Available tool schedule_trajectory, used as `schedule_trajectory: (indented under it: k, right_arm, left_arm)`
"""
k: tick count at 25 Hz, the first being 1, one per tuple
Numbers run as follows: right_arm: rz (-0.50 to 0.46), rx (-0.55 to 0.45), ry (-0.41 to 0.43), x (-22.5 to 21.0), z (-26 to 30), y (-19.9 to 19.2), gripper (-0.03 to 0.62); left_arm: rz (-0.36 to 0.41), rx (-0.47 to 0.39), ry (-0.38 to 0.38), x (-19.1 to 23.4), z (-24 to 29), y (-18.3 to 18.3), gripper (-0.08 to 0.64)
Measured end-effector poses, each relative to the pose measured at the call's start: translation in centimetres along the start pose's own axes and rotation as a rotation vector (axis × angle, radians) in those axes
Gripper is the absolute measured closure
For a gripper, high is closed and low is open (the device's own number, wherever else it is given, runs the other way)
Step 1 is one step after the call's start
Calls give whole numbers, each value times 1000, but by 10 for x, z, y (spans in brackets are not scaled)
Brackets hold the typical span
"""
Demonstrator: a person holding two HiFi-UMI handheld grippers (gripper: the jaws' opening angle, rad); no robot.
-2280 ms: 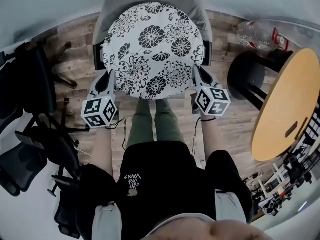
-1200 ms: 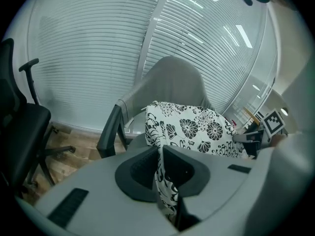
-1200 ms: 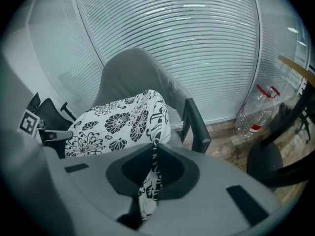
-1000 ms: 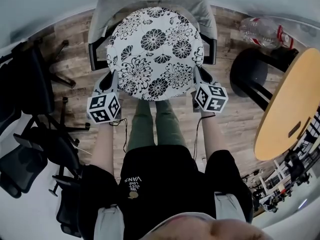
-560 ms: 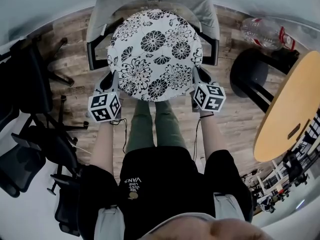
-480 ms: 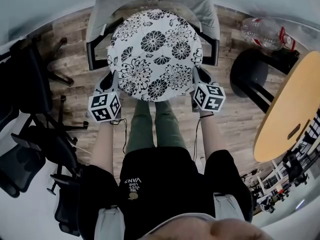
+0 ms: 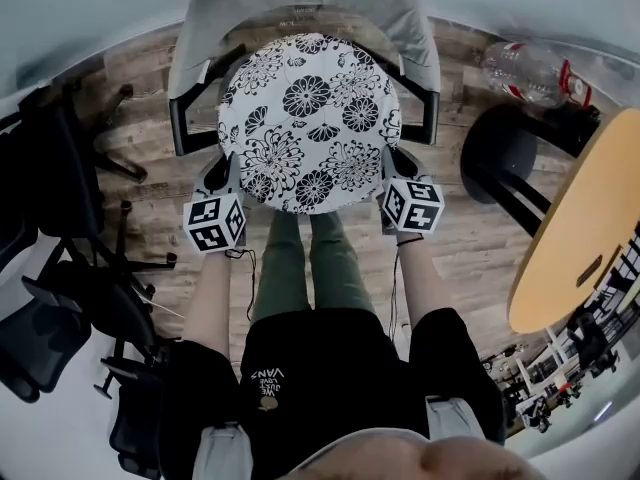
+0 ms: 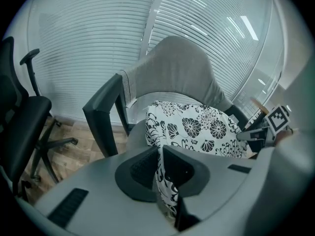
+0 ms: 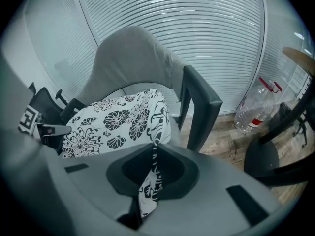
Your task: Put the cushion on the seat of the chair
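A round white cushion with black flowers lies over the seat of a grey armchair with dark armrests. My left gripper is shut on the cushion's near left edge, and the fabric runs pinched between its jaws. At the near right edge my right gripper is shut on the cushion, a fold of the fabric caught between its jaws. In the left gripper view the cushion rests against the chair's grey back. From the right gripper view the cushion lies flat on the seat.
Black office chairs stand to the left. A round wooden table and a black stool are on the right. An empty clear water bottle lies on the wooden floor. White blinds hang behind the armchair.
Both grippers have carried the cushion a little away from me and down toward the armchair's seat. The chair's armrests now show beside the cushion.
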State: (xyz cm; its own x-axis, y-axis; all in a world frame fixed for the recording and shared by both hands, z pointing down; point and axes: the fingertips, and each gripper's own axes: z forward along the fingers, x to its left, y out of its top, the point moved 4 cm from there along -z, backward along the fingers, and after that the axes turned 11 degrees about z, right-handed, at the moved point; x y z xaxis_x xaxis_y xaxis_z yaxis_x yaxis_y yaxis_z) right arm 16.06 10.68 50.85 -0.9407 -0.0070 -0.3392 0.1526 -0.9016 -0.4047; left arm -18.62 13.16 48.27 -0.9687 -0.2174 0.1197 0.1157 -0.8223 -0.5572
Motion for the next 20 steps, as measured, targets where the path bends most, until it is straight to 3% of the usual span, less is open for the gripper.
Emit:
schedule_trajectory:
  k: [20]
  right_arm:
    - [0,35,-19,-9,18,-11,561]
  left_arm:
    - [7,38,20,5,15,-13,522]
